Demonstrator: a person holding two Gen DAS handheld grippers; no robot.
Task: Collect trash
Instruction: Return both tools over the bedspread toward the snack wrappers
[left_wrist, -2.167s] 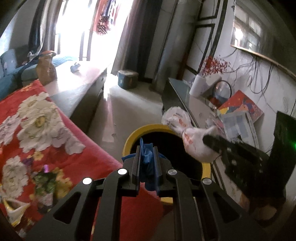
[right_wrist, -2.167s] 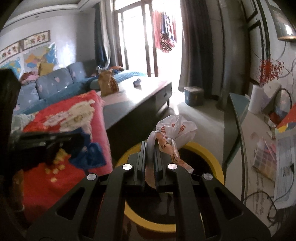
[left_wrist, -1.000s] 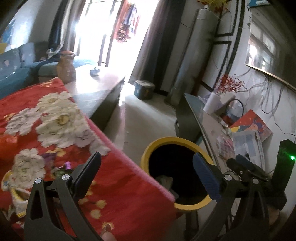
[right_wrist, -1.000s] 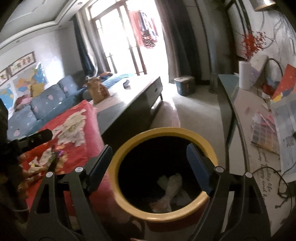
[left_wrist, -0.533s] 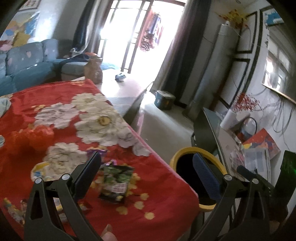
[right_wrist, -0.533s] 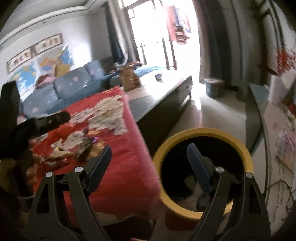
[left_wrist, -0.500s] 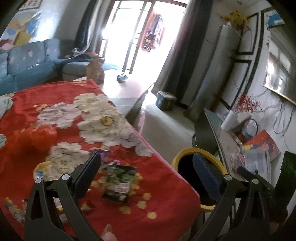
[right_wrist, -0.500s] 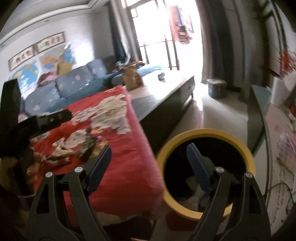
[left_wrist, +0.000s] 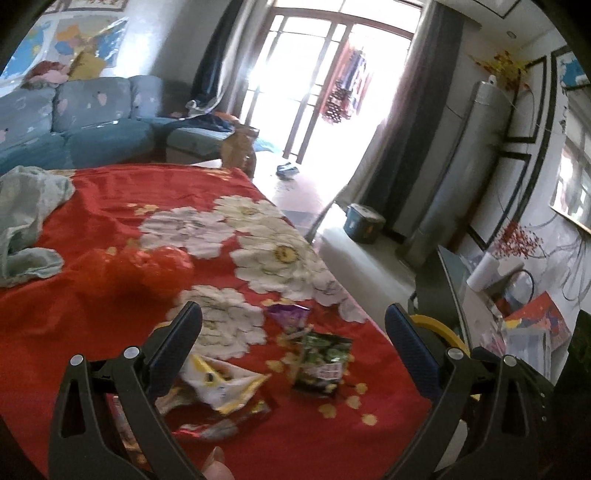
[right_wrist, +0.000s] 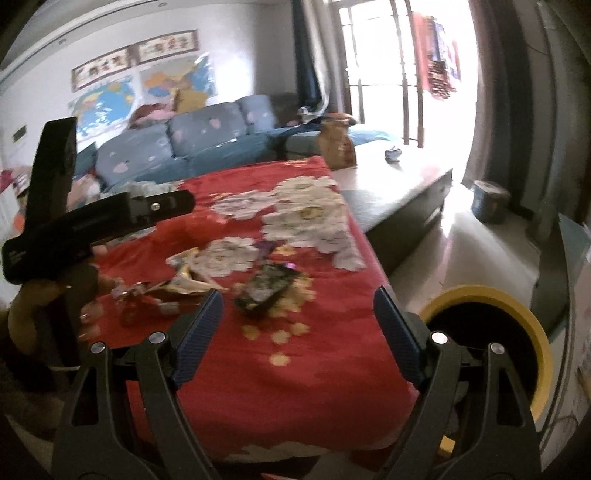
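Trash lies on a red floral cloth (left_wrist: 92, 332): a green snack wrapper (left_wrist: 323, 365), a purple wrapper (left_wrist: 288, 315), a white-and-yellow wrapper (left_wrist: 221, 384) and a crumpled red bag (left_wrist: 162, 269). My left gripper (left_wrist: 293, 332) is open and empty above these wrappers. My right gripper (right_wrist: 297, 306) is also open and empty, with the green wrapper (right_wrist: 266, 288) just beyond its tips. The yellow-rimmed bin (right_wrist: 491, 295) stands on the floor to the right of the cloth, and its rim (left_wrist: 432, 325) shows behind my left gripper's right finger.
A hand holds the left tool's black body (right_wrist: 110, 218) at the cloth's left. A grey-green cloth (left_wrist: 26, 218) lies far left. Beyond are a blue sofa (right_wrist: 207, 144), a dark low table (right_wrist: 406, 195) with a brown bag (right_wrist: 336, 144), and a cluttered side table (left_wrist: 517, 325).
Both grippers were shut on bags over the bin, then opened and dropped them in. Since then both have swung left, from the bin to over the wrappers on the red cloth.
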